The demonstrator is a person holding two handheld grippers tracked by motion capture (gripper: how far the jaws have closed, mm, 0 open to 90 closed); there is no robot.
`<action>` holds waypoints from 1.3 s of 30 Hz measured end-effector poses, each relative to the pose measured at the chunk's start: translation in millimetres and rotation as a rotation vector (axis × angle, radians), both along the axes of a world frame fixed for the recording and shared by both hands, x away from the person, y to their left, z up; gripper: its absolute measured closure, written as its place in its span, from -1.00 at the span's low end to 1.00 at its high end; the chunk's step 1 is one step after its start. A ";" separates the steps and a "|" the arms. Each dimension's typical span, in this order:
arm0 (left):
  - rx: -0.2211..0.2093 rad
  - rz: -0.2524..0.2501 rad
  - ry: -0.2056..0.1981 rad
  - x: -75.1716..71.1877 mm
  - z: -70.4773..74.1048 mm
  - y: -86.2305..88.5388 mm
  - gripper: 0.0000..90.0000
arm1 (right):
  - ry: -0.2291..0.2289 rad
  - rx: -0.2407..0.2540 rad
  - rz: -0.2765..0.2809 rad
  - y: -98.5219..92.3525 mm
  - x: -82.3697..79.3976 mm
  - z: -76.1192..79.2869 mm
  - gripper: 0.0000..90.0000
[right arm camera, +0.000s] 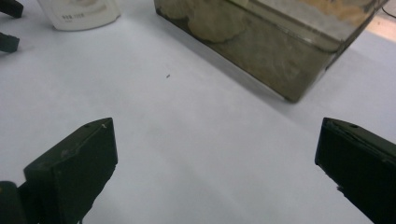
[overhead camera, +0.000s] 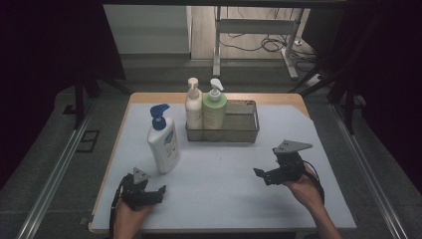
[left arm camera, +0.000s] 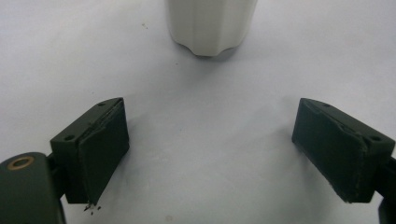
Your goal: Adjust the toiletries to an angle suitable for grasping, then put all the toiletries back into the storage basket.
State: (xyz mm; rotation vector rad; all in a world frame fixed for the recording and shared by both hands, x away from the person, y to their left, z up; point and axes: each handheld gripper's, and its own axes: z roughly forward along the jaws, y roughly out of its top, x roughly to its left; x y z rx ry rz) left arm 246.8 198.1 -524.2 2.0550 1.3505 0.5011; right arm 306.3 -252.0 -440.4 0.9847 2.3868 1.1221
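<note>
Both grippers' fingers gape empty (white pump bottle [overhead camera: 163,144] just ahead of left gripper [overhead camera: 149,191]).

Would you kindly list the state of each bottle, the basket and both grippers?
Blue-pump bottle: upright on the table, outside the basket.
Cream pump bottle: upright in the basket's left end.
Green pump bottle: upright beside it, in the basket.
Wire basket: right part unfilled.
Left gripper: open, holding nothing.
Right gripper: open, holding nothing.
</note>
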 end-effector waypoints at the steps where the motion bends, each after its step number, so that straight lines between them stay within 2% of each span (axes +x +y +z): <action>1: 0.000 0.000 0.000 0.0 0.0 0.0 -0.76 | 0.002 0.003 -0.005 -1.1 -1.0 -2.3 -1.00; 8: -0.001 0.000 0.000 0.1 0.0 0.1 -0.76 | 0.021 -0.001 -0.015 -5.8 -9.1 -21.6 -1.00; 16: -0.001 0.000 0.000 0.1 0.1 0.1 -0.76 | 0.048 -0.026 -0.014 -8.4 -18.0 -48.1 -1.00; 23: -0.003 0.000 0.004 0.6 0.8 0.3 -0.76 | 0.066 -0.034 -0.017 -11.9 -20.6 -65.1 -1.00; 27: -0.003 -0.005 0.006 1.0 2.0 1.2 -0.73 | 0.069 -0.059 -0.022 -11.4 -21.1 -73.4 -1.00; 31: 0.009 0.003 -0.012 1.2 4.8 3.2 -0.61 | 0.080 -0.067 -0.017 -10.5 -21.2 -80.0 -1.00; 39: -0.003 0.014 -0.024 5.2 9.5 12.7 -0.31 | 0.087 -0.079 -0.011 -9.2 -21.3 -81.8 -1.00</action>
